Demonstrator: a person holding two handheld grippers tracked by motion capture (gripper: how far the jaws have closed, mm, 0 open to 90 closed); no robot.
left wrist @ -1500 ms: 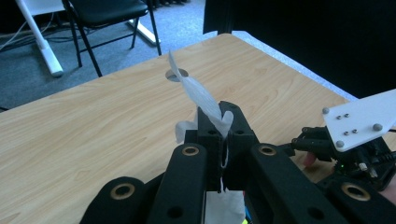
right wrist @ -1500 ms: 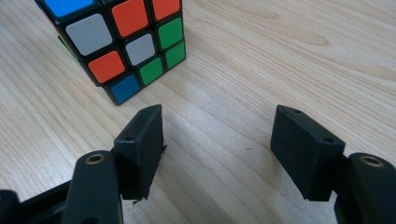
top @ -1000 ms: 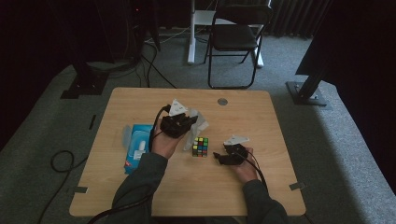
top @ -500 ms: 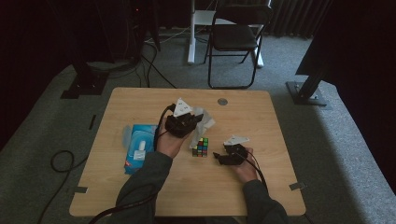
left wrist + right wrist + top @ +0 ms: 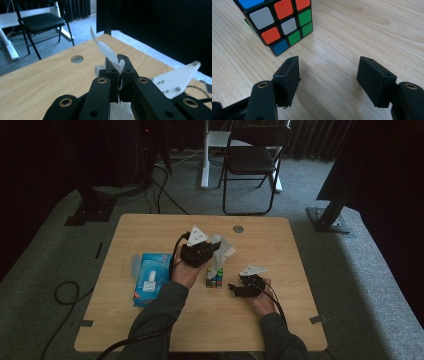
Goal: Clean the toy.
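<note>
Near the table's (image 5: 150,227) middle, the left gripper (image 5: 199,253) is clamped on a white tissue (image 5: 108,52), whose long axis seems to rise toward the far edge. Just beside it stands a colour cube (image 5: 215,277); the right gripper (image 5: 328,75), jaws wide and empty, rests close by. A blue tissue pack (image 5: 150,277) lies toward the left edge.

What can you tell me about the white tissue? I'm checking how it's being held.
The thin white tissue looks like soft, crinkled paper. The left gripper is shut on it, its black jaws pinching a fold, with one end sticking up past them and more hanging below. In the high view it is held above the wooden table, beyond the colourful puzzle cube.
</note>
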